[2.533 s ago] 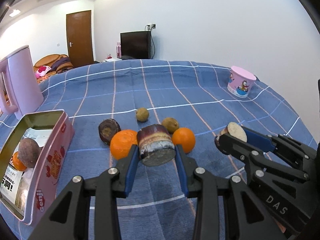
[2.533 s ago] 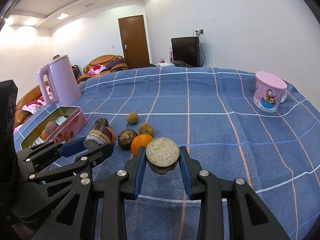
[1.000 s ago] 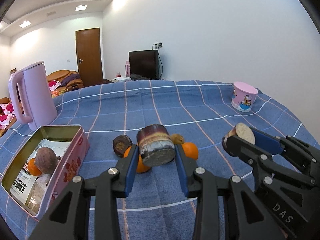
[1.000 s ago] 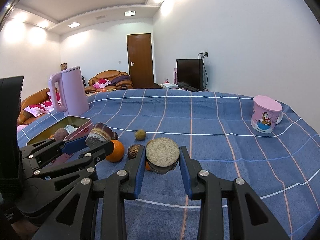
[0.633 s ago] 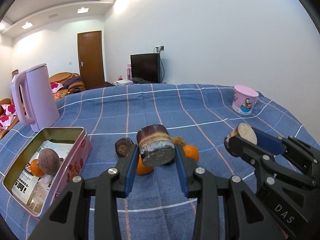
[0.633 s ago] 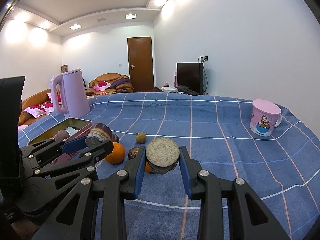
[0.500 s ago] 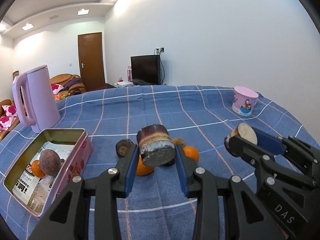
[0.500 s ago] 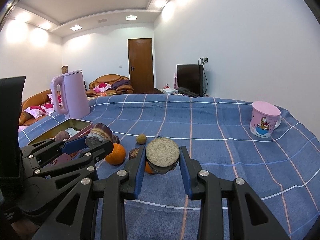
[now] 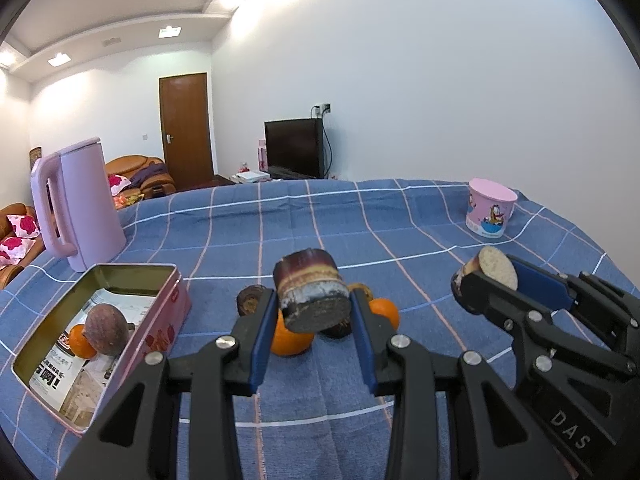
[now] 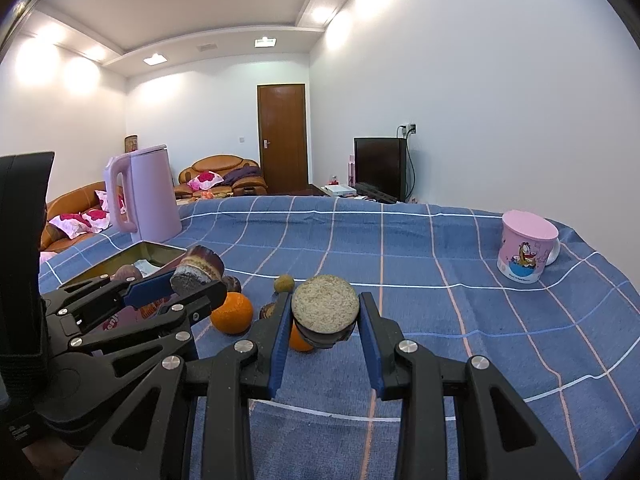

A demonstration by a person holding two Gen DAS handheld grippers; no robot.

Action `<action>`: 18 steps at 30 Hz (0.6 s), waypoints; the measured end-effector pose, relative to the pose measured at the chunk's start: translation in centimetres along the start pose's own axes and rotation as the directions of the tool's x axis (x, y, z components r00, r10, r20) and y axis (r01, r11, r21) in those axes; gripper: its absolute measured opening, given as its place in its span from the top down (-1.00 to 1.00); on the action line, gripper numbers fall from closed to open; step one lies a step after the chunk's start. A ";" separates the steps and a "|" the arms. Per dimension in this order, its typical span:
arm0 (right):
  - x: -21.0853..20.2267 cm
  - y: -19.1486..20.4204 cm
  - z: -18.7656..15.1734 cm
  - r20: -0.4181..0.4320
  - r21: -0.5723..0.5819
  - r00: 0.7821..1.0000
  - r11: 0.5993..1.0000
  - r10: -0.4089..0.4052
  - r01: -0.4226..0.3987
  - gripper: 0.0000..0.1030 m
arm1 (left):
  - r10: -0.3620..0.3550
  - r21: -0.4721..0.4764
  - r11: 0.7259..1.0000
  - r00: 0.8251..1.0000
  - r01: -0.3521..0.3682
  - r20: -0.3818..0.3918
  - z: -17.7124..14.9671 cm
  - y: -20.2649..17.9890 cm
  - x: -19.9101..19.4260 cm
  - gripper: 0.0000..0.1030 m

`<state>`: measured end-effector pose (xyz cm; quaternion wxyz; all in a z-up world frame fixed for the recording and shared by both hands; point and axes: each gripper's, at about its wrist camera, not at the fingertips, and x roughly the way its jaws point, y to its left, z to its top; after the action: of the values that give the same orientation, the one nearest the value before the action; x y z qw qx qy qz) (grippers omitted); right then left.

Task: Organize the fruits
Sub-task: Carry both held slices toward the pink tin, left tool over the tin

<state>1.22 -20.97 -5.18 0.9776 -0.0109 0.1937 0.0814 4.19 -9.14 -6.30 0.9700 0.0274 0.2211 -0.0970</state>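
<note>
My left gripper (image 9: 313, 300) is shut on a short purple sugarcane piece (image 9: 310, 286), held above the blue checked cloth. To its right, my right gripper (image 10: 325, 304) is shut on a second sugarcane piece (image 10: 325, 308), whose pale cut face points at the camera. Under and beyond them lie two oranges (image 9: 290, 342) (image 9: 385, 312), a dark round fruit (image 9: 250, 300) and a small brownish fruit (image 10: 284, 283). At the left stands an open pink tin (image 9: 132, 269) holding a small orange (image 9: 79, 346) and a brown round fruit (image 9: 106, 330).
A lilac kettle (image 9: 82, 204) stands behind the tin at the table's left edge. A pink cartoon mug (image 9: 490, 212) sits at the far right. Blue cloth (image 10: 460, 320) stretches between the fruits and the mug. Sofas, a door and a television lie beyond the table.
Since the oldest frames both grippers have lifted and drawn back from the fruits, each keeping its sugarcane piece. Over the last second nothing has visibly shifted.
</note>
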 end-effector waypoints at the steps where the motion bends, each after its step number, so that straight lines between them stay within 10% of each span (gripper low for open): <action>1: -0.1 0.0 0.0 0.002 -0.001 1.000 1.000 0.000 0.000 0.33 | 0.003 0.002 1.000 1.000 -0.003 0.004 0.0 0.0 -0.1 0.26; 18: -1.2 0.7 0.1 0.063 -0.043 0.998 0.999 -0.014 0.017 0.33 | 0.046 -0.009 0.999 0.998 -0.045 0.036 -0.1 1.3 -0.5 0.26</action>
<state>0.04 -20.43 -4.61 0.9833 -0.0311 0.1613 0.0782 3.91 -7.79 -6.15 0.9759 0.0269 0.2033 -0.0746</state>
